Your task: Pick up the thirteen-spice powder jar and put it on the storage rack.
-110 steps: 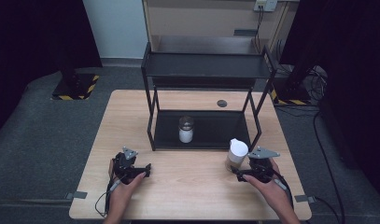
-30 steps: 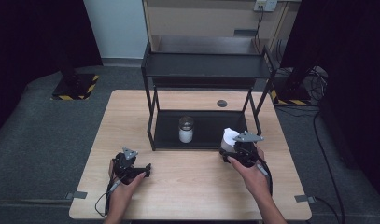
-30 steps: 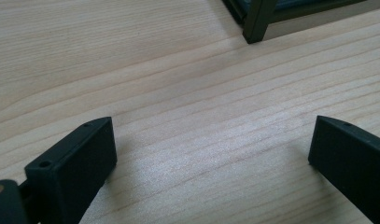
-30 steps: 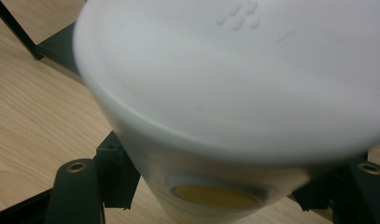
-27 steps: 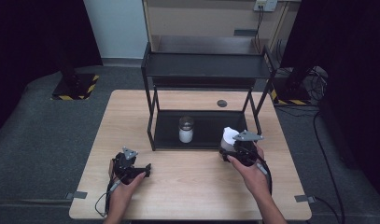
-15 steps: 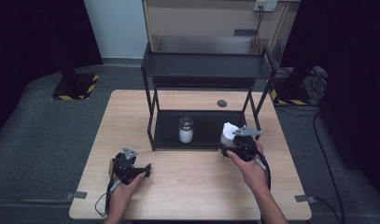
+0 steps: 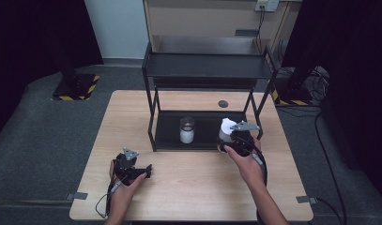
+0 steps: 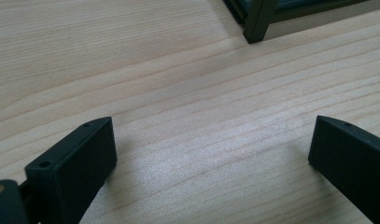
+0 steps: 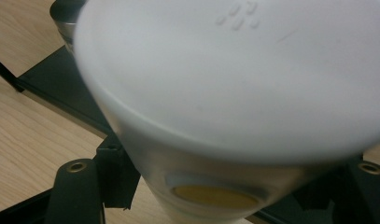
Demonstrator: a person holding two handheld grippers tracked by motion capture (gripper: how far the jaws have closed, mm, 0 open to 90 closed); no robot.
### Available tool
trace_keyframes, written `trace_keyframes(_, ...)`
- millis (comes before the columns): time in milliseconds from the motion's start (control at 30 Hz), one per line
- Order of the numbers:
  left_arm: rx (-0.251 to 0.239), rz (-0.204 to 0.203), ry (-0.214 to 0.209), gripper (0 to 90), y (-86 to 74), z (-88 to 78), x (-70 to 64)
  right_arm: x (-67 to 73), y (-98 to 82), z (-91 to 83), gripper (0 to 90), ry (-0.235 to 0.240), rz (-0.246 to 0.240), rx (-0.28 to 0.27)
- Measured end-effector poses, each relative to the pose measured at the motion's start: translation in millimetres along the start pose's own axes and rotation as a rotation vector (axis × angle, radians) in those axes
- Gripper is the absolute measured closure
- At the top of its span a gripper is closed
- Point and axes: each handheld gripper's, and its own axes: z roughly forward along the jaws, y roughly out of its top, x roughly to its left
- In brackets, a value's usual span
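A black two-tier rack [image 7: 207, 70] stands at the middle back of the wooden table [image 7: 193, 187]. A glass jar [image 7: 187, 130] with white contents stands on its lower shelf. My right gripper [image 7: 230, 137] is shut on a white-lidded jar [image 7: 225, 125] and holds it at the front right edge of that lower shelf. In the right gripper view the lidded jar [image 9: 234, 93] sits tilted between the jaws, with the shelf's edge [image 9: 61, 98] behind it. My left gripper [image 7: 144, 171] rests open on the table at the front left; nothing lies between its fingers [image 8: 75, 168].
A small dark disc [image 7: 223, 103] lies on the table behind the rack's right side. The rack's front left foot [image 8: 256, 21] stands beyond my left gripper. Cables trail off the table's front edge. Dark floor surrounds the table.
My right hand has carried the lidded jar from the table's front right up and inward to the lower shelf's front edge. The left gripper has stayed still.
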Motion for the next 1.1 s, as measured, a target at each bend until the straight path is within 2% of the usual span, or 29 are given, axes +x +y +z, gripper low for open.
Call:
trace_keyframes(633,0.0,-0.001,0.001,0.0,0.0,-0.1,-0.3,2.6,8.8,16.4,31.1,-0.032,0.024,0.001)
trace_keyframes(1100,0.001,0.0,0.001,0.0,-0.1,-0.3,-0.6,4.7,13.1,36.0,31.1,-0.054,0.039,0.014)
